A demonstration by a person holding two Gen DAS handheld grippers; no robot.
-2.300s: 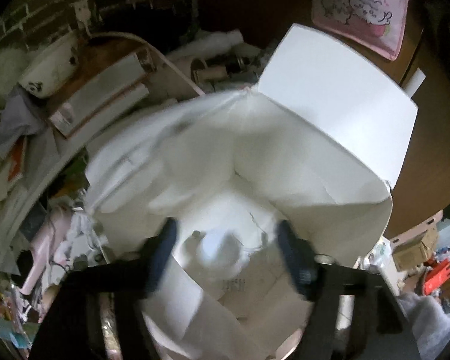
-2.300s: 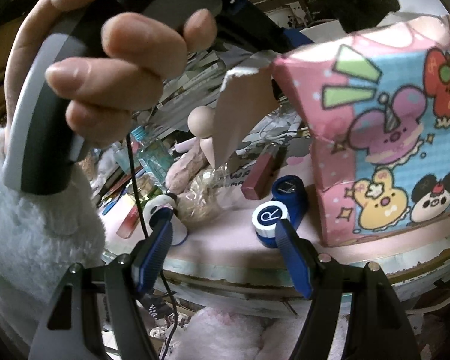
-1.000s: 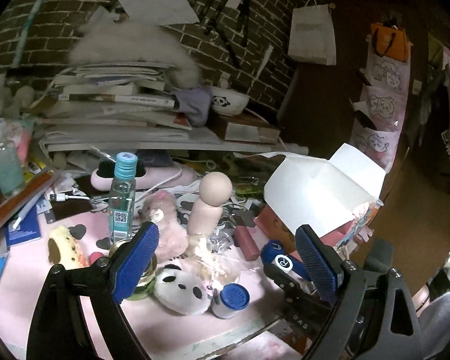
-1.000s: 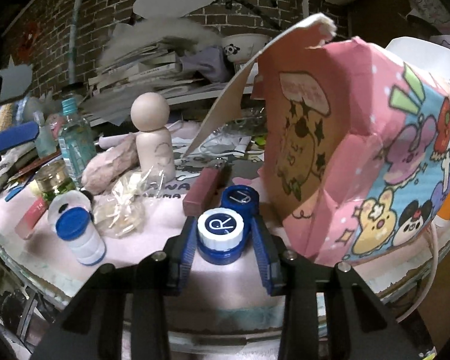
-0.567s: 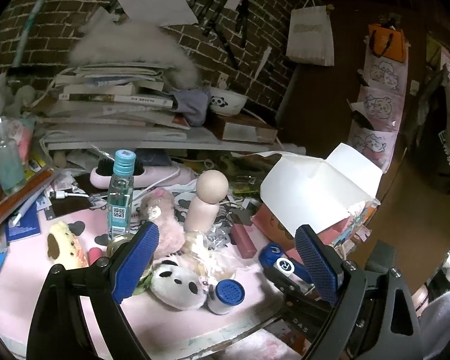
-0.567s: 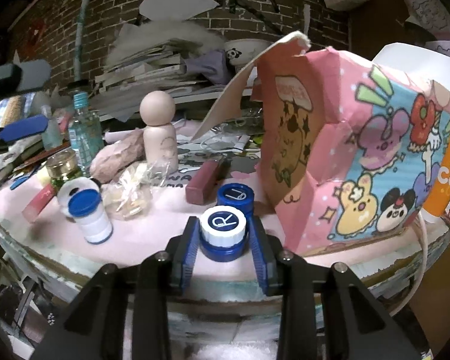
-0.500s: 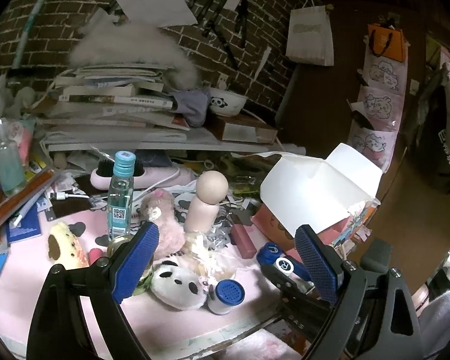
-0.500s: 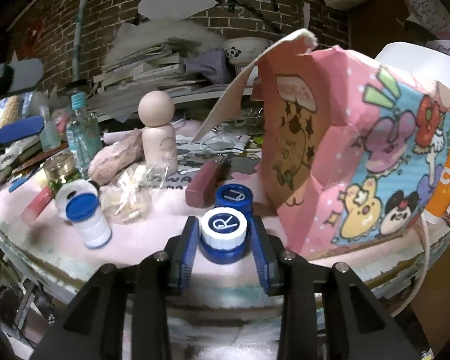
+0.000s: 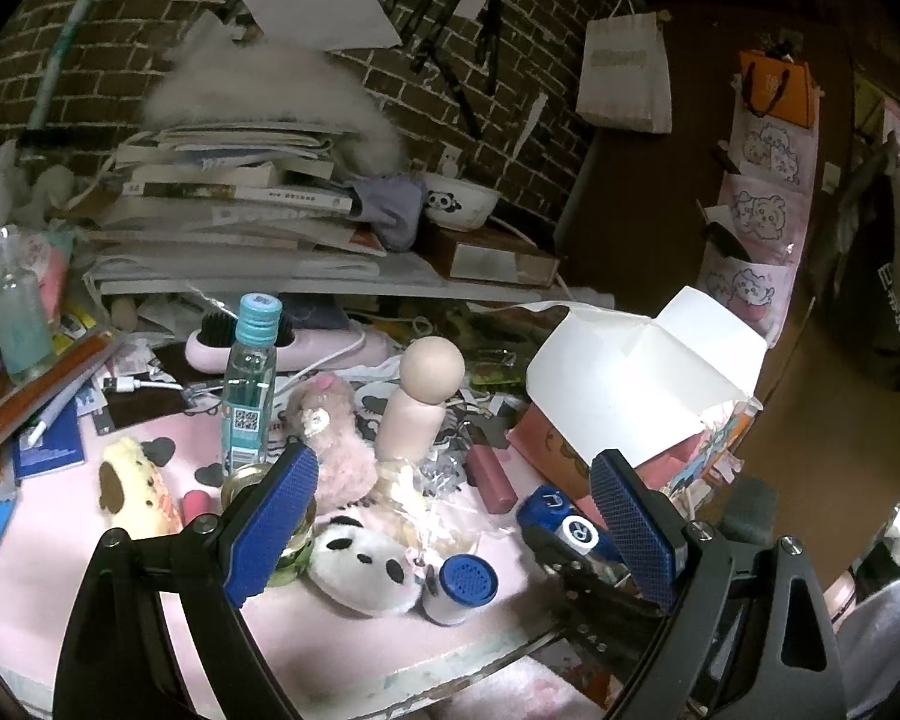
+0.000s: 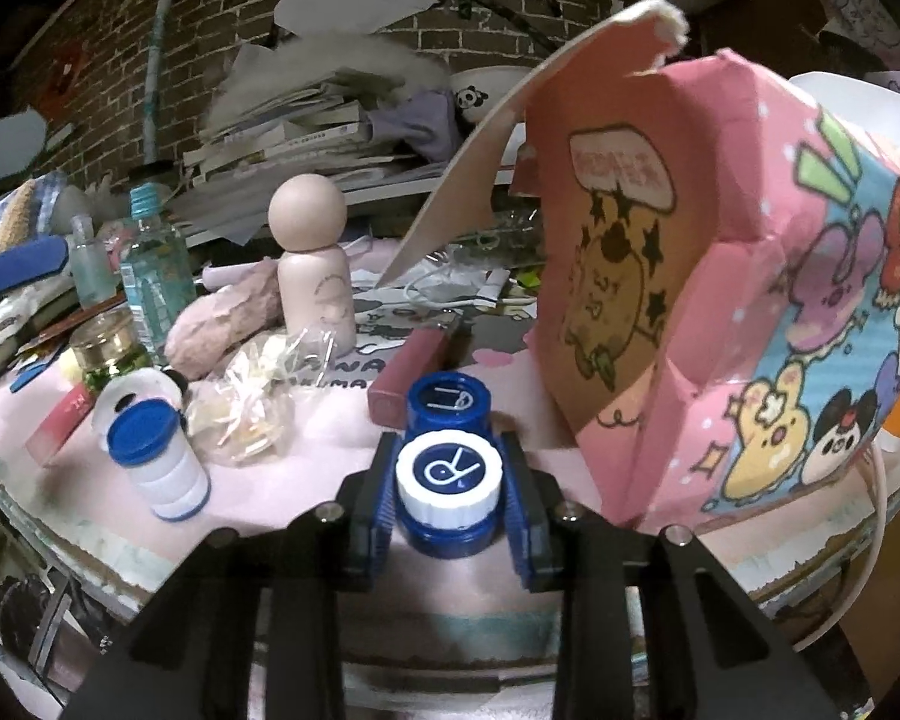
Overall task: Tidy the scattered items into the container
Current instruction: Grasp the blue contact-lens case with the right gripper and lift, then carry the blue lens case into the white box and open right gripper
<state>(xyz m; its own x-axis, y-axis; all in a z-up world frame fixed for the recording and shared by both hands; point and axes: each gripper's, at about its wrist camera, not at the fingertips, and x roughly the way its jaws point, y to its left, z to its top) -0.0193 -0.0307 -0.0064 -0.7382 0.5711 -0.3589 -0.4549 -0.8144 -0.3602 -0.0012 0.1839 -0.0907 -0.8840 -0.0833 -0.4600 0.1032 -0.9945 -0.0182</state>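
My right gripper (image 10: 447,501) is shut on a blue contact lens case (image 10: 448,480) with a white "R" cap, just above the pink table near its front edge. The case also shows in the left wrist view (image 9: 564,525). The pink cartoon box (image 10: 720,300), the container, stands open right beside it; its white flaps show in the left wrist view (image 9: 636,384). My left gripper (image 9: 456,531) is open and empty, held above the scattered items: a panda plush (image 9: 363,564), a blue-capped white jar (image 9: 459,588), a wooden peg doll (image 9: 420,402), a crinkled cellophane packet (image 10: 246,402).
A blue-capped clear bottle (image 9: 249,384), a small glass jar (image 10: 105,348), a pink fuzzy toy (image 9: 330,444) and a maroon lipstick tube (image 9: 492,477) crowd the table. Stacked books (image 9: 222,204) and a panda bowl (image 9: 459,207) sit on a shelf behind. The table edge (image 10: 450,630) runs below my right gripper.
My left gripper left the inside of the box and now hangs open over the table. My right gripper closed on the lens case and has lifted it slightly, tilting it.
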